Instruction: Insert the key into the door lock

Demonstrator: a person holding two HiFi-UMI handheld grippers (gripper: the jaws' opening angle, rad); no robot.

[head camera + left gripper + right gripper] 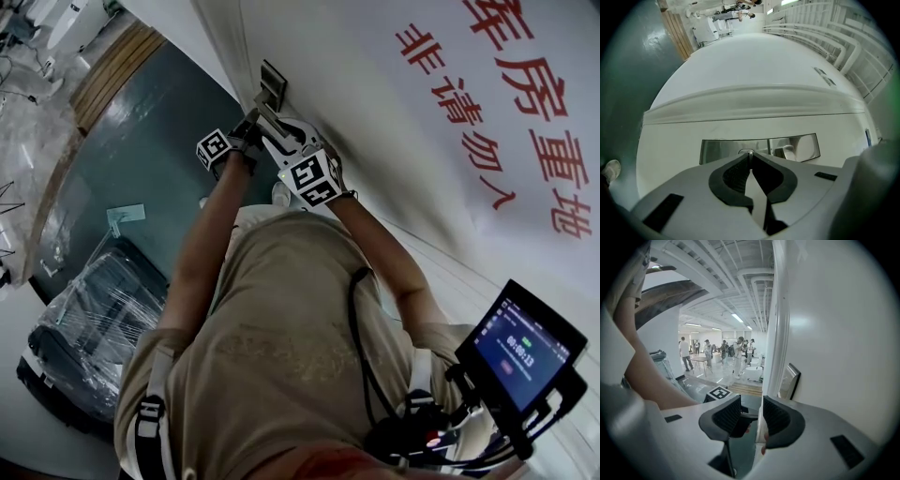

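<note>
A brushed steel lock plate [273, 84] is set in the white door [375, 112]. In the left gripper view the lock plate [717, 150] lies straight ahead. My left gripper [749, 161] is shut on a thin key [749, 153], seen edge-on, whose tip sits at the keyhole cylinder on the plate. In the head view the left gripper [251, 120] reaches the plate from the left. The right gripper [272, 127] lies beside it along the door. Its jaws stand apart in the right gripper view, with nothing between them [752, 414]. The lock plate [790, 380] shows there on the door.
A plastic-wrapped dark suitcase [94, 319] stands on the floor at lower left. A screen device [520, 347] hangs at the person's right hip. Red characters [525, 94] are printed on the door. Several people [708, 352] stand in a far hall.
</note>
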